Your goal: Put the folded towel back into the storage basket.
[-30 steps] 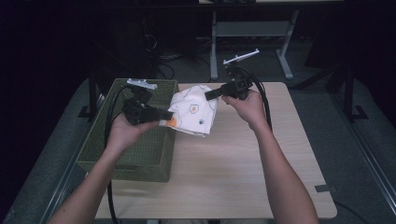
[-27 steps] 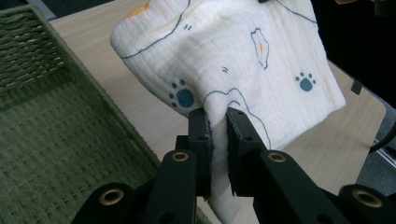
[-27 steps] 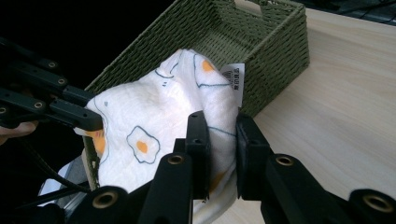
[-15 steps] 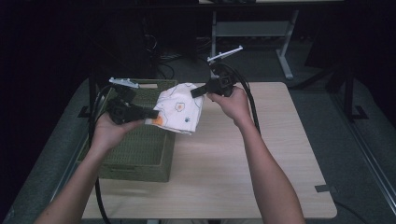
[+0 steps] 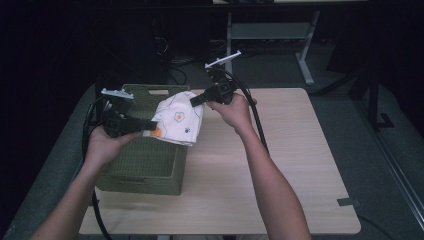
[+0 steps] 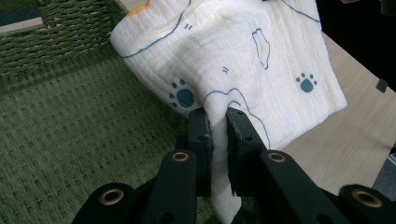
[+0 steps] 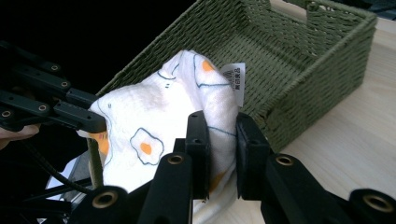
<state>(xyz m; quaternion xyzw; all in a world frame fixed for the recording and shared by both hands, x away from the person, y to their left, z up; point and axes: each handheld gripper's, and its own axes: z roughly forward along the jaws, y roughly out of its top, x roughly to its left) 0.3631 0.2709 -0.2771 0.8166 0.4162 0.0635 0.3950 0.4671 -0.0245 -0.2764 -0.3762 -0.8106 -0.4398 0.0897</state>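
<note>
The white printed cloth (image 5: 178,119) hangs in the air over the green woven basket (image 5: 145,162), at its 2 o'clock corner. Your left tool (image 5: 145,123) is clenched on its 9 o'clock edge, your right tool (image 5: 196,100) on its 1 o'clock edge. The basket sits at the bench's (image 5: 280,190) 9 o'clock side.

Light wood table (image 5: 280,175), green woven basket (image 5: 145,160)

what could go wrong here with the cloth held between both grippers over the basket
The left gripper pinches only a thin fold of the cloth, so a pull by the right gripper may tug it free. The cloth hangs partly past the basket rim over the table, so a release might drape it outside.
</note>
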